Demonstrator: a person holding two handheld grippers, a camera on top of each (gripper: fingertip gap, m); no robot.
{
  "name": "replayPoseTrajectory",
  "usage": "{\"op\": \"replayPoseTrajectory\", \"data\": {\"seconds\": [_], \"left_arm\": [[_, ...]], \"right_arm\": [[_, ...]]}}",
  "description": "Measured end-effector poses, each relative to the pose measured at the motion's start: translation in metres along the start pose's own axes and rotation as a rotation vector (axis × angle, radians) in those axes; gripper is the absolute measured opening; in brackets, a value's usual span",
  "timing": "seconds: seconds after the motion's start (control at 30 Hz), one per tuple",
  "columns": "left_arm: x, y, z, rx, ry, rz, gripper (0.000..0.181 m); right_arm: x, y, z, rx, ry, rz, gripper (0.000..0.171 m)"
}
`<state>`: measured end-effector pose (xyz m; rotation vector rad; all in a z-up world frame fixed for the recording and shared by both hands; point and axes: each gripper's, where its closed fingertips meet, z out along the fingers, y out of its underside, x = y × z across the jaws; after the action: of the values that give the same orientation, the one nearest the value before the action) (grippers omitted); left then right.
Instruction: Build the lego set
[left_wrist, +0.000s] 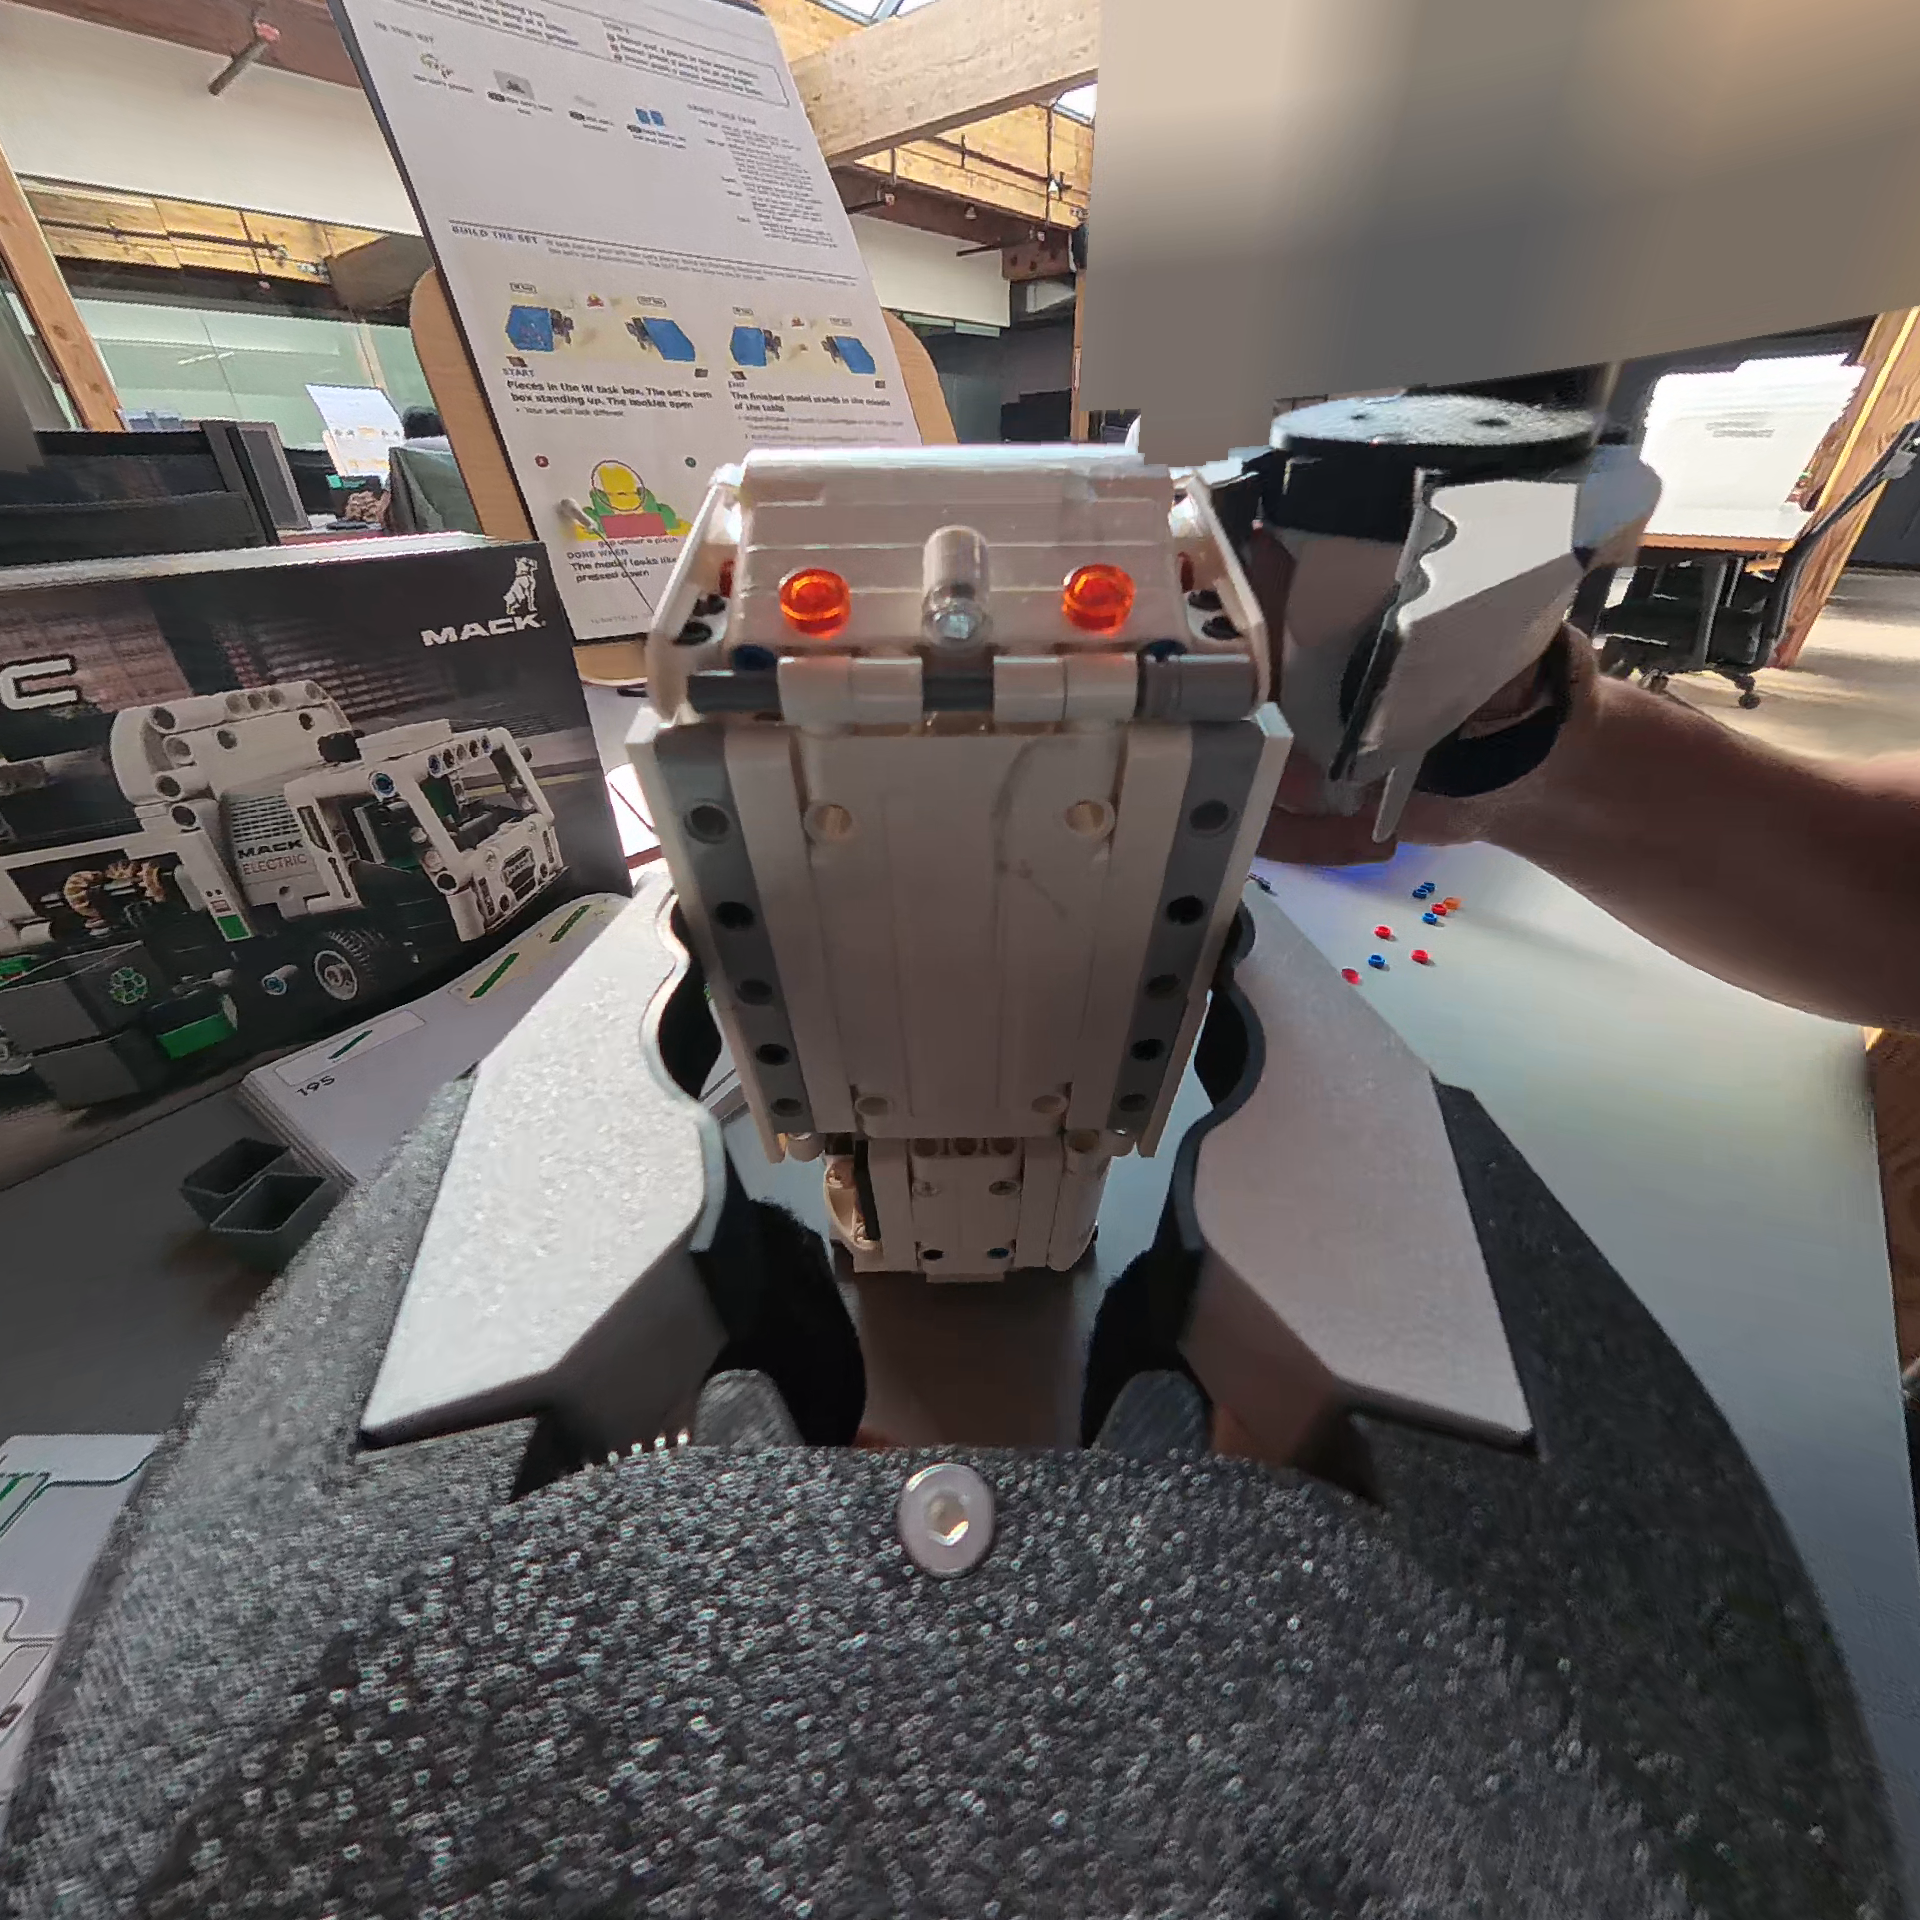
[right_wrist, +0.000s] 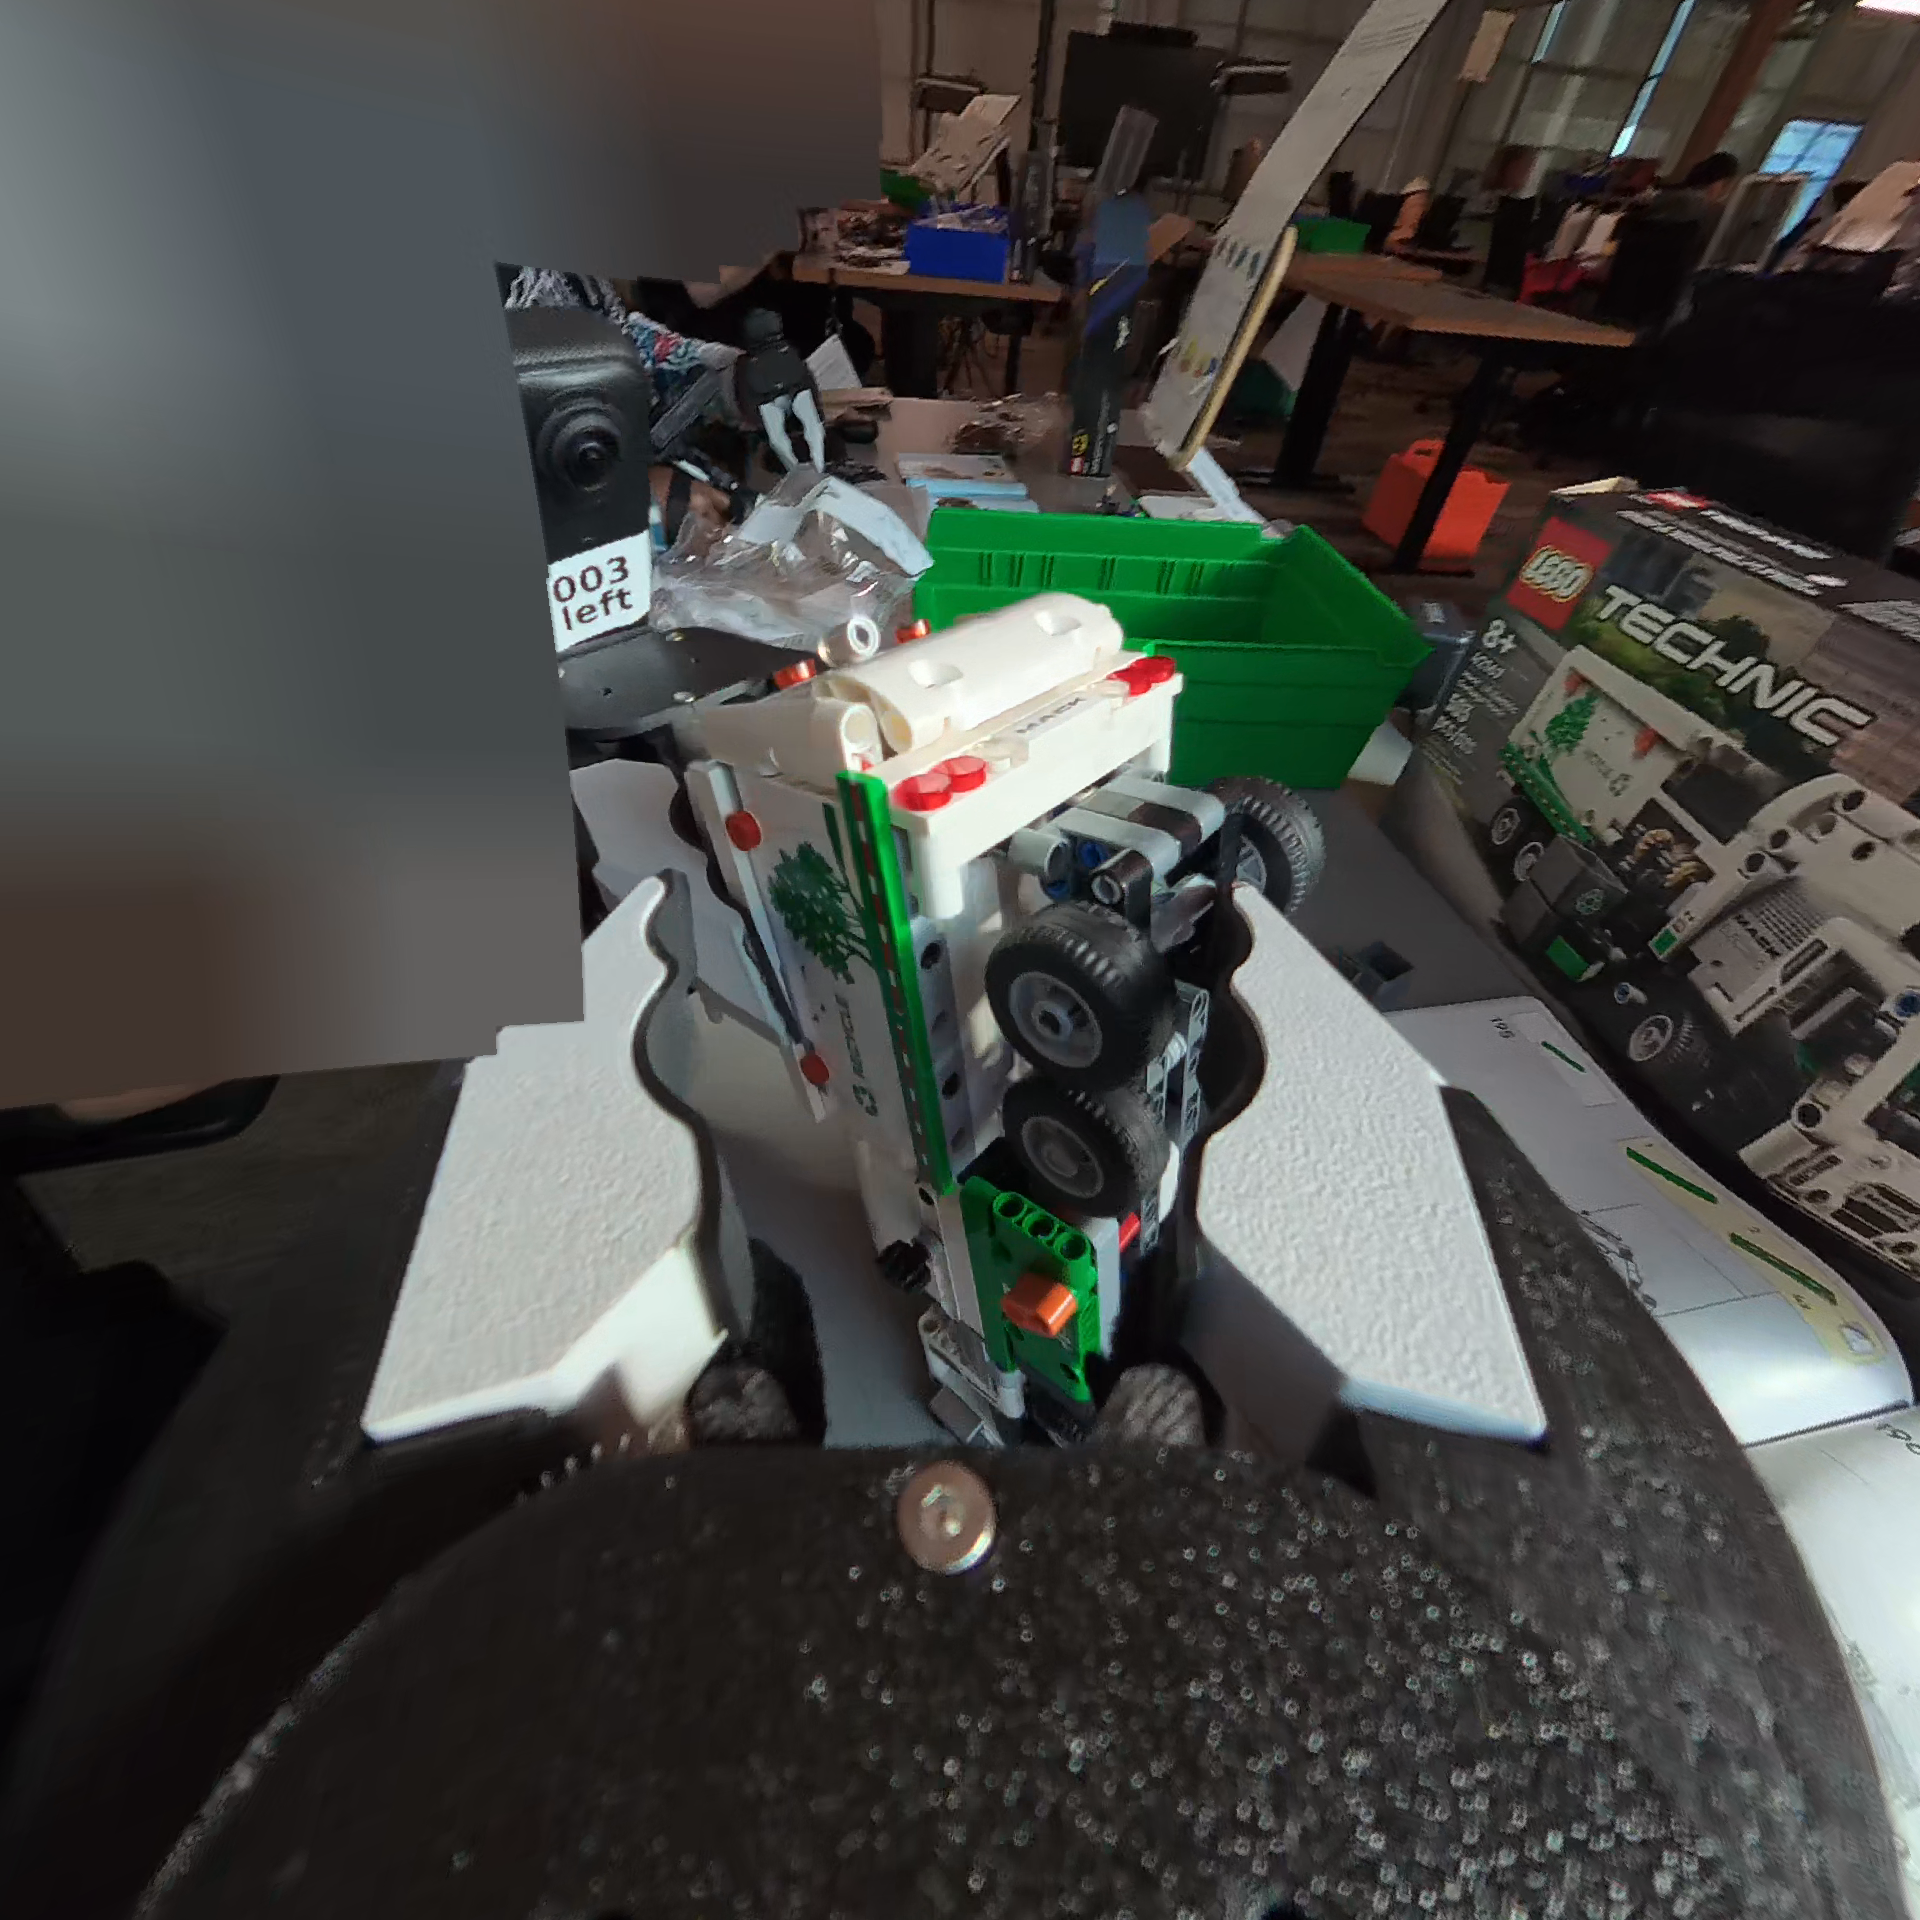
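The white lego truck (left_wrist: 956, 883) stands on end between the fingers of my left gripper (left_wrist: 956, 935), which is shut on it. Its white roof faces the camera, with two orange studs near the top. In the right wrist view the same truck (right_wrist: 904, 935) shows its green-striped side and black wheels (right_wrist: 1075, 997). My right gripper (right_wrist: 951, 904) is shut on it, fingers on either side. The right gripper (left_wrist: 1434, 644), held by a hand (left_wrist: 1662, 831), also shows right of the truck's top in the left wrist view. The left gripper's camera body (right_wrist: 587, 457) shows at the left.
The set's box (left_wrist: 291, 810) stands at the left, also seen in the right wrist view (right_wrist: 1714, 831), with the open booklet (left_wrist: 416, 1049) in front. A green bin (right_wrist: 1195, 623) sits behind the truck. Small red and blue pieces (left_wrist: 1413, 935) lie on the table. An instruction board (left_wrist: 644, 260) stands behind.
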<state>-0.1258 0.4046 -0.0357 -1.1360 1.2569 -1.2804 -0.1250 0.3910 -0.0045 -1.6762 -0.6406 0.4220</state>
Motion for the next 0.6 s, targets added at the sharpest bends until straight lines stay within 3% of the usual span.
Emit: {"op": "replayPoseTrajectory", "data": {"seconds": [0.2, 0.6], "left_arm": [[-0.0001, 0.0004, 0.0047, -0.003, -0.022, -0.003, 0.093], [0.0014, 0.0017, 0.0043, -0.044, -0.038, 0.005, 0.092]], "right_arm": [[0.0049, -0.0059, 0.0077, 0.035, 0.162, 0.017, 0.099], [0.0001, -0.0055, 0.0069, 0.097, 0.169, 0.03, 0.097]]}}
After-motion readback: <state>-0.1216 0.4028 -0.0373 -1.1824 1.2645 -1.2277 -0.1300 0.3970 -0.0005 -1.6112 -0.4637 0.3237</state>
